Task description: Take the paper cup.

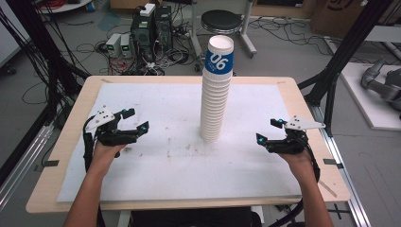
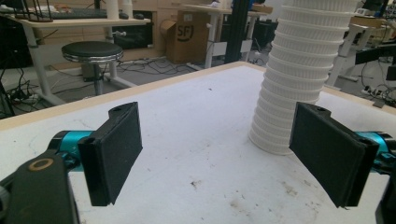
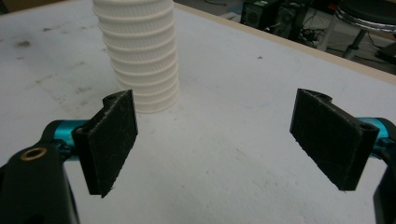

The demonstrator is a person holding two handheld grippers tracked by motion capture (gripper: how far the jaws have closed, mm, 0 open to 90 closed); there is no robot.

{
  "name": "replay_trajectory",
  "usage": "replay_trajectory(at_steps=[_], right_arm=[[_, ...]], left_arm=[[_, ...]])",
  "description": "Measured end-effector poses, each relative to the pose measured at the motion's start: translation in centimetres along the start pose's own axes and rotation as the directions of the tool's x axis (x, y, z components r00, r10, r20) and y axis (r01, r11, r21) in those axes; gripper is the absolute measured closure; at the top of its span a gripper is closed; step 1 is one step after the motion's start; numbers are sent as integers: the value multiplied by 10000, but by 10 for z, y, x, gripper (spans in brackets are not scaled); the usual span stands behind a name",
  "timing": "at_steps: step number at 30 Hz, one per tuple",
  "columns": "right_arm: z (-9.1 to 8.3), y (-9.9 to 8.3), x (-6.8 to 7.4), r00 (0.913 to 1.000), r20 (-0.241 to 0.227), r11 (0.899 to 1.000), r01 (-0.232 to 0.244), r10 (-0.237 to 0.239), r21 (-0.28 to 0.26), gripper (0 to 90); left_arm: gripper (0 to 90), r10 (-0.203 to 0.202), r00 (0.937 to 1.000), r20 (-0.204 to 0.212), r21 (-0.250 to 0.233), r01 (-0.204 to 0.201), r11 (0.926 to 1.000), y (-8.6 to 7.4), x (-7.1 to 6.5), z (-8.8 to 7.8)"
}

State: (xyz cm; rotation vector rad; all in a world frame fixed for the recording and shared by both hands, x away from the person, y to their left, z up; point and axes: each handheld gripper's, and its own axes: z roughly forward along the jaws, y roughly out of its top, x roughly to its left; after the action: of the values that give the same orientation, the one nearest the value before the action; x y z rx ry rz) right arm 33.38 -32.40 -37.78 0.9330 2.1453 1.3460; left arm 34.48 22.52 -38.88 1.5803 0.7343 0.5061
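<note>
A tall stack of white ribbed paper cups stands upside down at the middle of the white table mat; the top cup bears a blue band with "06". My left gripper rests low at the mat's left, jaws wide apart and empty, well left of the stack. In the left gripper view the stack rises ahead and to the right between the black pads. My right gripper sits open and empty at the mat's right. In the right gripper view the stack stands ahead to the left.
The mat carries small brown stains in front of the stack. Wooden table edges frame the mat. Beyond the far edge stand a black stool, computer towers and loose cables on the floor.
</note>
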Motion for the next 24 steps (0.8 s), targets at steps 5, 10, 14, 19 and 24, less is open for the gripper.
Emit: replay_trajectory(at_steps=[5, 10, 14, 19, 24], right_arm=[[3, 13, 6, 9981, -501, 9974, -385, 355, -605, 151], [12, 34, 12, 9926, -1117, 9916, -597, 469, -1150, 151], [23, 63, 19, 9888, -1488, 9916, -291, 101, -1260, 151], [34, 94, 26, 9858, -1625, 9900, 190, -418, -1397, 151], [48, 121, 31, 9815, -1749, 9868, 510, -780, -1538, 151]], left_arm=[[168, 13, 10000, 92, -137, -11, 9999, 3, -2, -3], [168, -86, 9998, 179, -135, 89, 9999, 4, -1, -3], [168, -120, 9997, 221, -110, 123, 9999, 4, 0, -3], [168, -122, 9997, 209, -77, 123, 9999, 4, 0, -3], [168, -143, 9997, 197, -6, 144, 9999, 4, 0, -3]])
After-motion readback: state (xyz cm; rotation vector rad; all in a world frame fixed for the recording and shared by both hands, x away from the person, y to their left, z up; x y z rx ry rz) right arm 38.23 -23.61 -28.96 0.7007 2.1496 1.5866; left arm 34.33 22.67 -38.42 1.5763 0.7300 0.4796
